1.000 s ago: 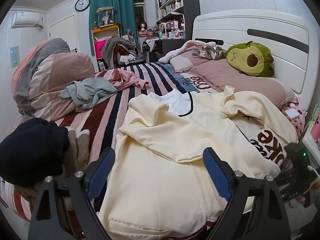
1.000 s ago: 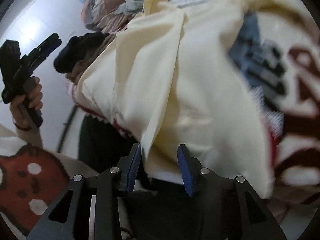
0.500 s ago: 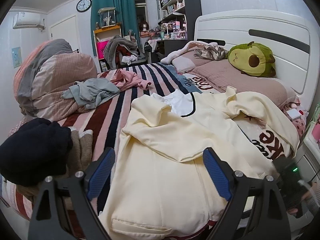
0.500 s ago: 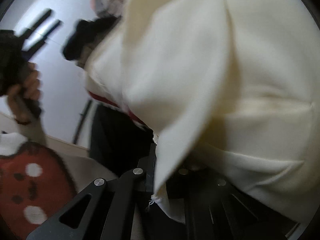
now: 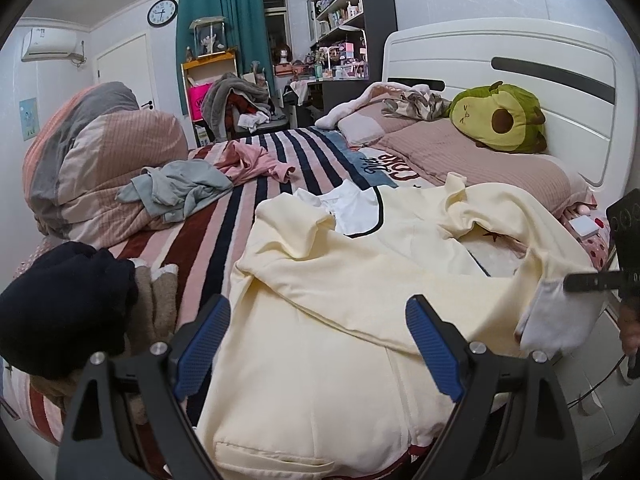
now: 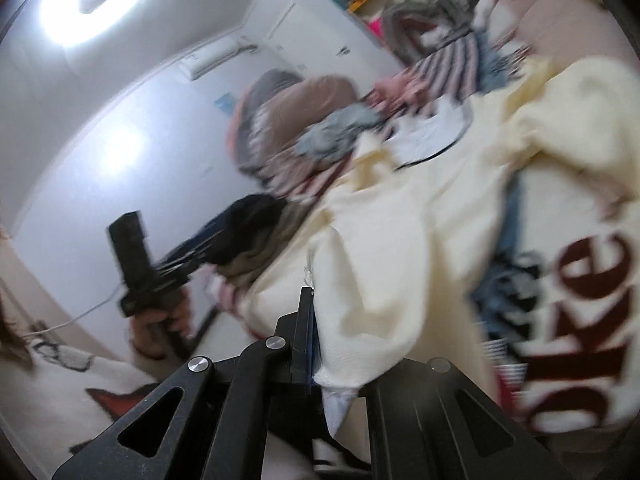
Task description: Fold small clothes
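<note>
A cream garment (image 5: 340, 320) lies spread over the striped bed, with a white collared piece (image 5: 352, 212) at its far end. My left gripper (image 5: 318, 344) is open and empty, held above the garment's near part. My right gripper (image 6: 314, 332) is shut on the garment's right edge (image 6: 360, 312) and lifts it. In the left wrist view the right gripper (image 5: 576, 284) shows at the right edge, holding the lifted corner (image 5: 552, 316).
A dark blue and brown clothes pile (image 5: 72, 304) sits at the bed's left edge. Grey (image 5: 176, 188) and pink (image 5: 256, 164) clothes lie farther back by a rolled quilt (image 5: 92, 156). Pillows and an avocado plush (image 5: 500, 116) are at the white headboard (image 5: 520, 48).
My right gripper closed on the cream garment's right edge and raised it, so that corner now hangs lifted. My left gripper stayed open and shifted only slightly.
</note>
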Action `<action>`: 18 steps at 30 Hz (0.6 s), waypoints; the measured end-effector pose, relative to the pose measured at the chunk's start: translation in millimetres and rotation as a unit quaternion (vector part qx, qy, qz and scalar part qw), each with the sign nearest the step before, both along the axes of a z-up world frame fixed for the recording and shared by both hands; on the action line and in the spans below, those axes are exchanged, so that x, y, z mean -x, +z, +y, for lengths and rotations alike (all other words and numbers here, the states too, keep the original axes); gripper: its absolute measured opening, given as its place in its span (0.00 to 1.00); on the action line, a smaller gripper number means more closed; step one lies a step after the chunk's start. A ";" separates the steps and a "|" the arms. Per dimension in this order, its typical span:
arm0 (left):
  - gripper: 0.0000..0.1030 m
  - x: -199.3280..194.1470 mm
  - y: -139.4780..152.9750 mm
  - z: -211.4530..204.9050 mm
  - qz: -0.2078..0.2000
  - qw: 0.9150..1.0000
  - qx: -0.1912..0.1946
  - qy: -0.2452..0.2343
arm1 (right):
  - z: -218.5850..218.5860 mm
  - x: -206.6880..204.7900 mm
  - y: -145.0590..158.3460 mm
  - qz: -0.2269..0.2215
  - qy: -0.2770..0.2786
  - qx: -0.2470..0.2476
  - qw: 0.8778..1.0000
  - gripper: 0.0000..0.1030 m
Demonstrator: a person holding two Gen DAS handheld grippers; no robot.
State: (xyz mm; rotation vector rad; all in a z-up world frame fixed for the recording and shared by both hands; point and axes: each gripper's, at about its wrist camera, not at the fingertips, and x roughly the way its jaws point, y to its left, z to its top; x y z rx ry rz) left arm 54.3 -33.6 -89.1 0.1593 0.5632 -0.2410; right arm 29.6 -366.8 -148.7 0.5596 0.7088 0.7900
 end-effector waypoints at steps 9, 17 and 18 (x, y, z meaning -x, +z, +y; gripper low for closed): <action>0.84 0.9 0.6 -6.7 -0.001 1.000 -0.006 -0.003 | -12.8 -16.9 -8.5 0.049 0.010 -0.035 0.998 0.03; 0.84 -6.1 -2.0 8.9 0.001 1.000 0.003 0.008 | 23.2 -72.3 9.2 0.077 0.049 -0.062 0.994 0.03; 0.84 -7.3 -2.5 13.9 0.000 1.000 0.005 0.012 | 32.6 -85.2 12.3 0.076 0.054 -0.052 0.994 0.03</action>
